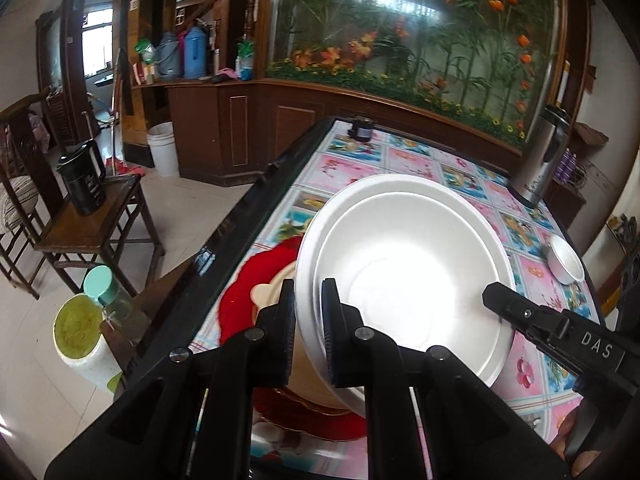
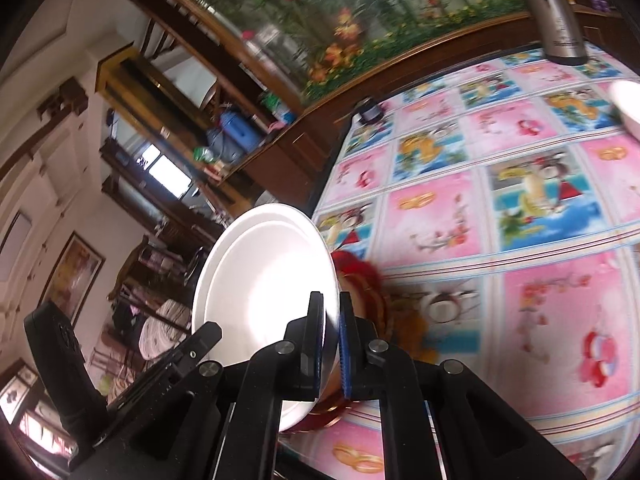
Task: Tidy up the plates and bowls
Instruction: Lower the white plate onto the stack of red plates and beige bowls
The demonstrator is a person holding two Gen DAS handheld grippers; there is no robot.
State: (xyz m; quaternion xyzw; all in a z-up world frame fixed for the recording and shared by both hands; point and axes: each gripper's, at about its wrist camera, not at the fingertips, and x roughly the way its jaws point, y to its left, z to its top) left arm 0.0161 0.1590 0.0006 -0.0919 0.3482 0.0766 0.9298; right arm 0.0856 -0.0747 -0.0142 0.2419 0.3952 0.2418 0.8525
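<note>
Left wrist view showed left gripper [image 1: 308, 332] and right gripper [image 2: 331, 344] both clamped on the white bowl's [image 1: 404, 256] rim, carried above the table's [image 1: 224, 240] left edge; next needs a level set-down

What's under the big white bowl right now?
Under the big white bowl, a red plate with a cartoon print shows on the patterned tablecloth. Its middle is covered.

The only legible lettering was "DAS", in pale capitals on the black body of the right claw [image 1: 490, 294] in the left wrist view. Print on the steel flask [image 1: 542, 160] was too blurred to read.
</note>
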